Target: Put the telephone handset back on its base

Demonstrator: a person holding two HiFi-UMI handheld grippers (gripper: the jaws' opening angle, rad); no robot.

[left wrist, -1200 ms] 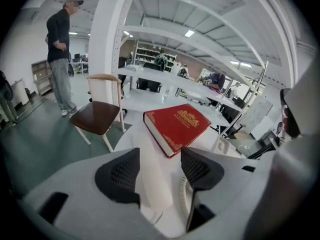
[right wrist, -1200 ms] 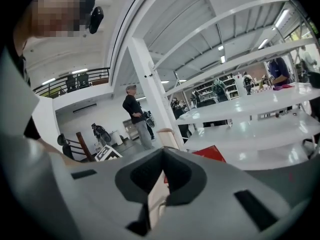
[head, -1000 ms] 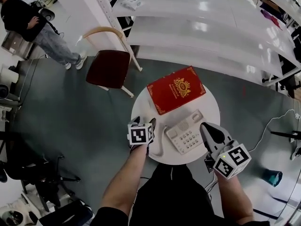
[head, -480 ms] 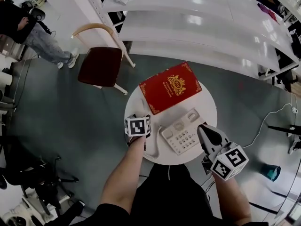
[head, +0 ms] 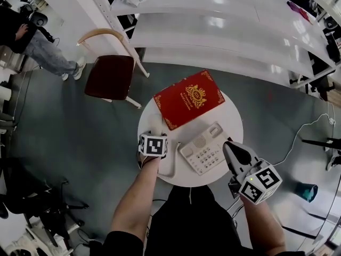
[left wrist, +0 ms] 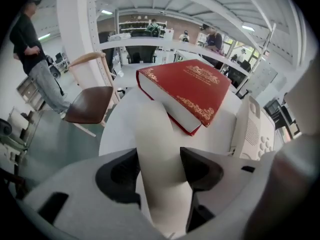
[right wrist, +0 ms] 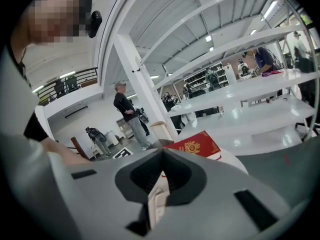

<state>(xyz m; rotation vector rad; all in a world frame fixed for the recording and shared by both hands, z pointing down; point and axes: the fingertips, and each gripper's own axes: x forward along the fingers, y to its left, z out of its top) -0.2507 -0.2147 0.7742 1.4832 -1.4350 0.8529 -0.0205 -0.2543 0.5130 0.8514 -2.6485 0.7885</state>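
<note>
no text can be read; gold lettering on the red book (head: 188,98), seemingly a title, blurs.

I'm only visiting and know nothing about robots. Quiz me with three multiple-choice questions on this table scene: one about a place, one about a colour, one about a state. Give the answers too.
1. Where is the red book?
A. On the chair
B. On the round table, beyond the telephone base
C. Under the table

2. What colour is the telephone base?
A. Black
B. Blue
C. White

3. How is the handset?
A. Seated on its base
B. Off the base, lying on the table
C. Dangling over the table edge

Answers:
1 B: the head view shows it flat on the tabletop, beyond the base.
2 C: its casing and keys are white.
3 B: it lies between the jaws of the left gripper, which have just been closing.
</note>
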